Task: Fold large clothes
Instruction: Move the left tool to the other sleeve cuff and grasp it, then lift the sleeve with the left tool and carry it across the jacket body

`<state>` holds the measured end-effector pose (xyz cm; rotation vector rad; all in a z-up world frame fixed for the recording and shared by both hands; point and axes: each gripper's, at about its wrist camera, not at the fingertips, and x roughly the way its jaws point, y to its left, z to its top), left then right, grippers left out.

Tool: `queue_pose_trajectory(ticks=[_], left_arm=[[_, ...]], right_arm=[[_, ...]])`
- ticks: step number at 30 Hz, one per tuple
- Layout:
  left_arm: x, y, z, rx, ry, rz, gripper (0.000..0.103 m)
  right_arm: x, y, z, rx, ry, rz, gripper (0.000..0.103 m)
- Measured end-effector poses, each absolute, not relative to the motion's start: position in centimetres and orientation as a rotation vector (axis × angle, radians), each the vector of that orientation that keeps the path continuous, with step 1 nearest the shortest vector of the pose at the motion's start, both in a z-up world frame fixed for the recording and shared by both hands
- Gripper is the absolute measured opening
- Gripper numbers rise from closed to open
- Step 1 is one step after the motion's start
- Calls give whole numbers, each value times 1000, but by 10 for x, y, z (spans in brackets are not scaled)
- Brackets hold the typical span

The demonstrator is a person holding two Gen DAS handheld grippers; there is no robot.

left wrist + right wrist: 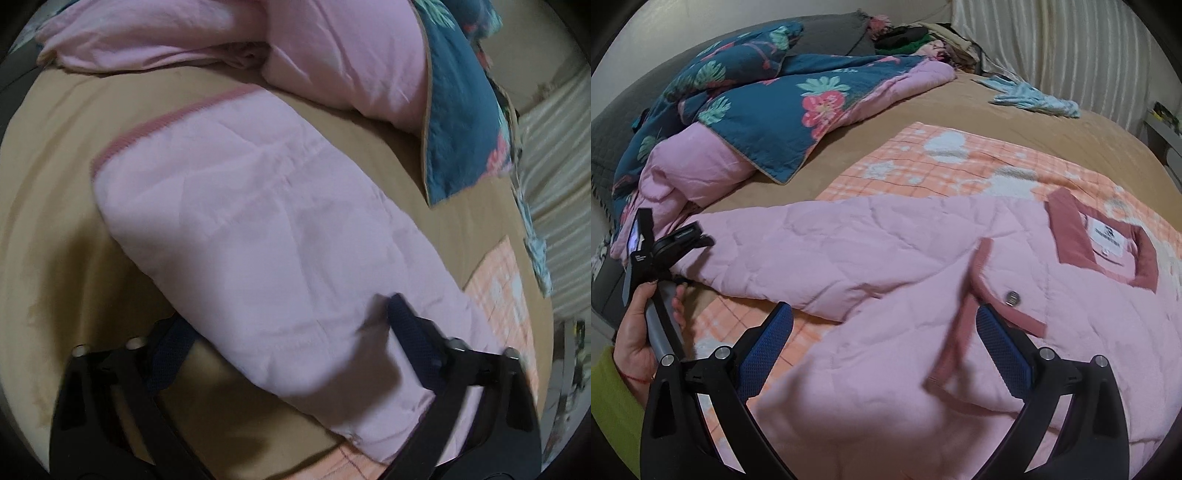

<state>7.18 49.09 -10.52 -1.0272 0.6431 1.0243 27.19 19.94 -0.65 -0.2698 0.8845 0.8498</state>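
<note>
A tan bedspread [923,107] carries an orange checked blanket [960,166] under a pale pink quilted jacket [886,258], its sleeve [240,221] stretching toward eleven o'clock between the left gripper's [284,328] parted jaws, while the right gripper [884,317] straddles its front, both gaping, gripping nothing.

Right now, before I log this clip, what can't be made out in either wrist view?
- Left wrist view: the left finger's tip is hidden under the pink jacket's sleeve, so contact there is unclear.
- Right wrist view: the jacket front between the right gripper fingers is blurred, so no grip is readable.
- Collar label print is too small.
- The jacket's lower part is cut off by the frame's edge.
</note>
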Motion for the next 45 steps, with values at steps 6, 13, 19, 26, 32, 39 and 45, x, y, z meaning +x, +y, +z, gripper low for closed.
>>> queue_pose_trajectory(ticks=[6,13,19,26,32,39,45], left_arm=[[55,496,-83,-1043,510,1002,19],[56,469,-16,-915,358,892,11],[60,434,36,-819,273,781,10],[84,380,89,-710,255,663,10],[108,329,133,-589,250,577,9],[131,281,160,-502,258,491,9],[147,242,168,-446,268,415,9]], right_arm=[[281,161,-2,-193,886,800,99],[279,115,14,-159,842,719,99],[269,71,33,-149,808,655,99],[253,28,57,-157,752,609,99],[240,0,69,-137,719,587,99],[226,-40,77,-98,680,510,99],[218,-74,80,-51,661,473,99]])
